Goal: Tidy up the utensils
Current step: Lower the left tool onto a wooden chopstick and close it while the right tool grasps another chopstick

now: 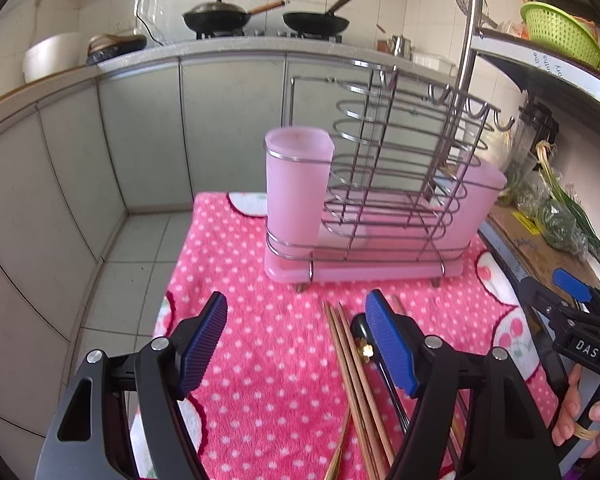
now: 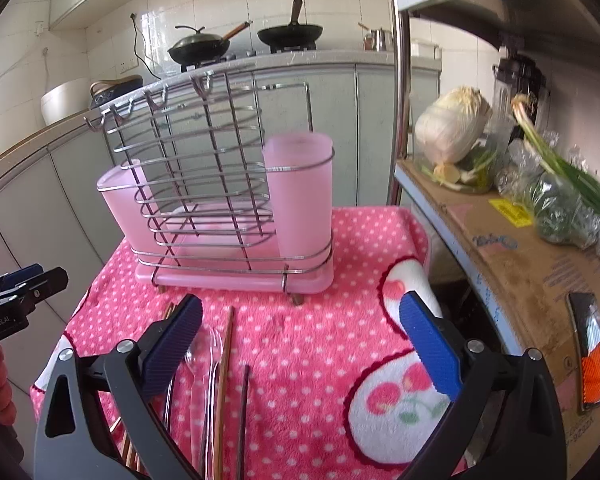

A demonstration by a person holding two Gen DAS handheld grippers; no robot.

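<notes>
Your right tongs (image 1: pixel 572 300) read "DAS"; both pairs gape wide, brown wooden chopsticks (image 1: pixel 354 376) lying between your left tongs (image 1: pixel 300 346).

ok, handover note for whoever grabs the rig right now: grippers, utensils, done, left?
Left hand-held gripper: open, empty, hovering over the pink dotted towel.
Right hand-held gripper: open, empty, above the same towel.
Wooden chopsticks and a clear spoon lie loose on the towel in front of the utensil rack.
Tall pink cup sits in the rack; no utensils visible in it or in the wire section.
Done: nothing sorted yet.
Left: pick up every utensil and place it in the rack.
</notes>
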